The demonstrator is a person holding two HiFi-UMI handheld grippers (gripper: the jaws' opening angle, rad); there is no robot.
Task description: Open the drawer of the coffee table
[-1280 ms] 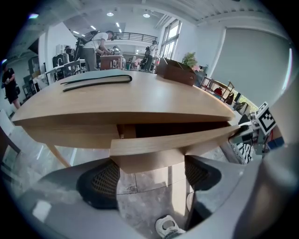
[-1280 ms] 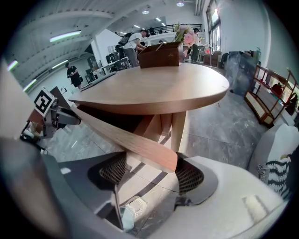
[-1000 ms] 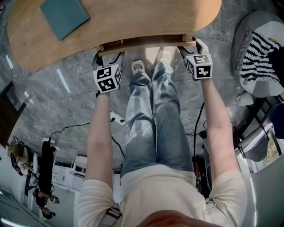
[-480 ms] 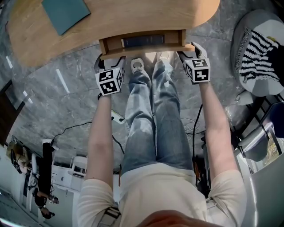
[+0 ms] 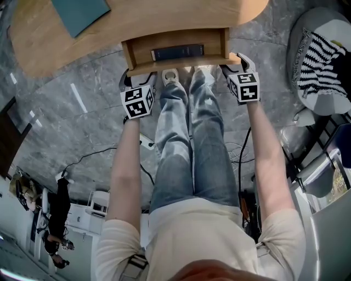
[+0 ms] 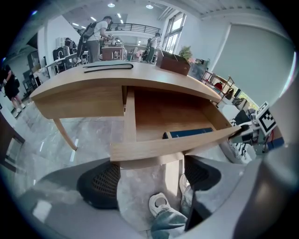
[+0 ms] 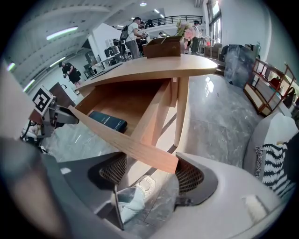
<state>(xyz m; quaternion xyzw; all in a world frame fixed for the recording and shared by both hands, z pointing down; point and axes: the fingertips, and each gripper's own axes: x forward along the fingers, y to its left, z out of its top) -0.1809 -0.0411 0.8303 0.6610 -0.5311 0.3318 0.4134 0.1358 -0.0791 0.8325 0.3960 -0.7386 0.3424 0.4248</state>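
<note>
The coffee table (image 5: 164, 19) has a light wooden top, and its drawer (image 5: 175, 59) stands pulled out toward me. A dark blue book (image 5: 177, 52) lies inside. My left gripper (image 5: 138, 81) sits at the left end of the drawer front, my right gripper (image 5: 233, 61) at the right end. In the left gripper view the drawer front (image 6: 173, 145) crosses just above the left gripper (image 6: 152, 176), whose jaws are spread wide. In the right gripper view the end of the drawer front (image 7: 140, 151) lies between the wide-spread jaws of the right gripper (image 7: 152, 172). The book (image 7: 108, 121) shows there too.
A teal pad (image 5: 79, 13) lies on the table top. My legs and white shoes (image 5: 171, 79) are under the drawer front. A grey seat with a striped cushion (image 5: 321, 60) stands to the right. A table leg (image 7: 181, 109) stands beside the drawer. Cables run across the grey floor (image 5: 82, 159).
The drawer has slid out from under the table top toward me. Both grippers moved back with its front, and the blue book has come into view.
</note>
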